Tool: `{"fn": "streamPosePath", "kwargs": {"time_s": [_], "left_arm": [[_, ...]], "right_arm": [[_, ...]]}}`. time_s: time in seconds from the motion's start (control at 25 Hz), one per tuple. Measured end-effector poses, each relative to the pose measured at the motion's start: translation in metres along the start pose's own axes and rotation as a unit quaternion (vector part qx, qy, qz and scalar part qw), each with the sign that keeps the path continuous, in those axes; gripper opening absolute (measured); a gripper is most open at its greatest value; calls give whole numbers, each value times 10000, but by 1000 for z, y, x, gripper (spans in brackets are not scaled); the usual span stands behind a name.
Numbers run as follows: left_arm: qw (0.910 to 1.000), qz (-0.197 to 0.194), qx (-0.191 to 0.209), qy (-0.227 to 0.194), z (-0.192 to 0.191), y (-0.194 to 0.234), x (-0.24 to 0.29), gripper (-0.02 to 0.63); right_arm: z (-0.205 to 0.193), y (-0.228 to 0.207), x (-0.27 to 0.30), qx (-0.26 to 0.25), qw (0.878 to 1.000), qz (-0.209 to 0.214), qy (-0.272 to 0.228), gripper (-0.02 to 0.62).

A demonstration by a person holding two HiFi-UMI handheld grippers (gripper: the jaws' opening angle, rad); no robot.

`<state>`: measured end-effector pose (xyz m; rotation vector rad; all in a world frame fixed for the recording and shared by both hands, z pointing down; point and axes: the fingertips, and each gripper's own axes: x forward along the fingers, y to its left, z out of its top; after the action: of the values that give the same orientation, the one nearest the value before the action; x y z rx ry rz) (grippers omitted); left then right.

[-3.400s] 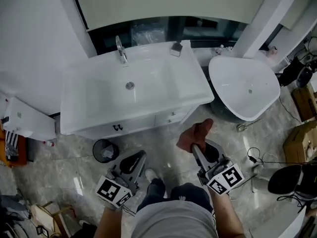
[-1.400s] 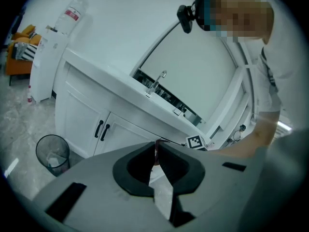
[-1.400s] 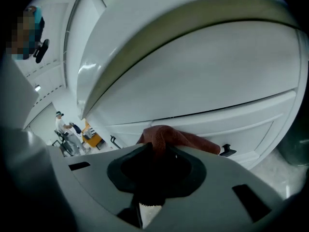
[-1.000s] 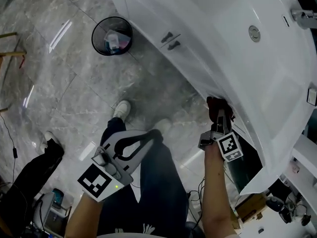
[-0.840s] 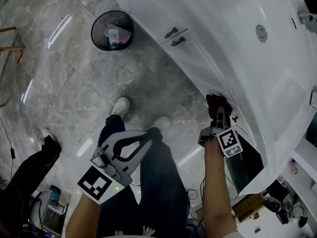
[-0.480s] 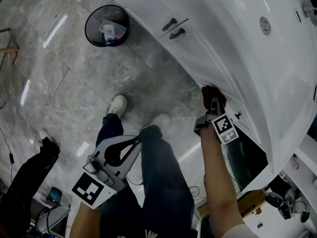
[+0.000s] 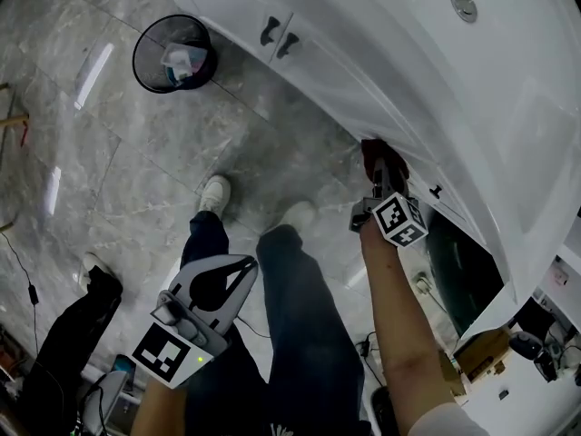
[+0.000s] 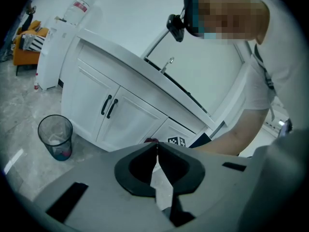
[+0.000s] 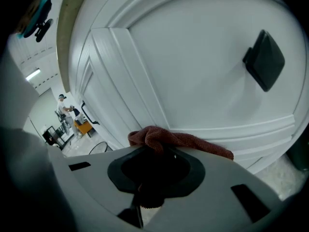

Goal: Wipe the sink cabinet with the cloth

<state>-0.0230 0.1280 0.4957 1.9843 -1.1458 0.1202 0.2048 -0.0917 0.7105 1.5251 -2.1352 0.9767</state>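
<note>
This looks like a bathroom corner built inside a bigger work room. Directly ahead of the right tongs [image 7: 379, 163] stands a white sink cabinet [image 7: 313, 66] with black door handles [image 7: 277, 33]. Its basin has a round drain [image 7: 464, 4] and a faucet [image 8: 167, 63]. The floor [image 7: 136, 153] is of grey marble tiles, and a black waste bin [image 7: 174, 54] stands on it well beyond the left tongs [image 7: 243, 269]. However, a loose cable [image 7: 25, 266] lies left of the left tongs and a cardboard box [image 7: 486, 351] sits right of the right tongs. Far past the cabinet a person [image 9: 62, 103] stands under a ceiling strip light [image 9: 33, 74].
</note>
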Motion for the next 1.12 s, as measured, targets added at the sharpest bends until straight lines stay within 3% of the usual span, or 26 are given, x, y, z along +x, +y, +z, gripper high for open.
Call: {"fn": "streamPosePath", "kwargs": {"time_s": [0.36, 0.64, 0.8, 1.12], "left_arm": [[9992, -286, 62, 286, -9, -15, 28, 12], [9971, -532, 247, 493, -13, -26, 39, 12], [9965, -548, 298, 564, -12, -25, 40, 12], [9923, -687, 629, 817, -10, -26, 40, 12]], "right_arm": [[-7, -45, -20, -67, 9997, -70, 243, 69], [-4, -117, -62, 136, 9968, -774, 174, 69], [8, -156, -91, 438, 9913, -1236, -123, 69], [36, -178, -139, 375, 9860, -1568, -437, 69]]}}
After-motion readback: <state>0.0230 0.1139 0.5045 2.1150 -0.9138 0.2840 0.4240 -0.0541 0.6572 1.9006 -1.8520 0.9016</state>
